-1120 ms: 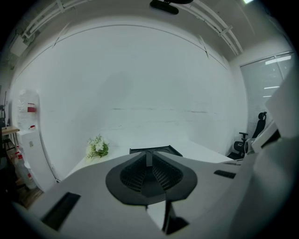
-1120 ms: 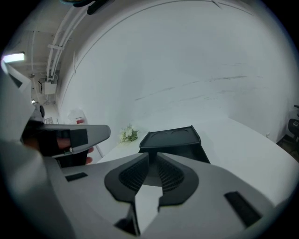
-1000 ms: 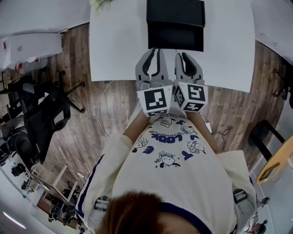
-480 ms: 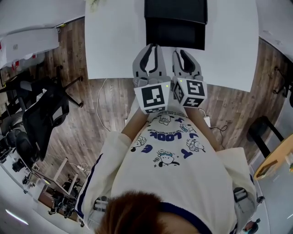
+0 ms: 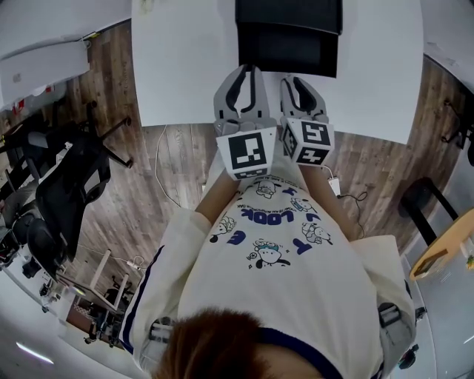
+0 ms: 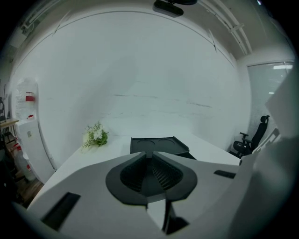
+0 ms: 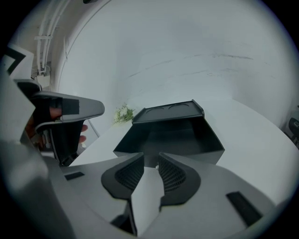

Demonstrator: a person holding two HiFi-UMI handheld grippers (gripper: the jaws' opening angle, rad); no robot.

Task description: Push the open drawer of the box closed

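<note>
Right claw (image 7: 150, 161), jaws just opened partway and empty, near the open drawer (image 7: 174, 140); left claw (image 6: 149, 154) clenched, empty.

One table (image 5: 185, 74) held one box (image 5: 289, 13) with one open drawer (image 5: 287, 52) and one sprig of flowers (image 6: 96, 135). There were two grippers, the left gripper (image 5: 246, 74) and the right gripper (image 5: 300, 81), and at least two office chairs (image 5: 70, 185) on the floor.
</note>
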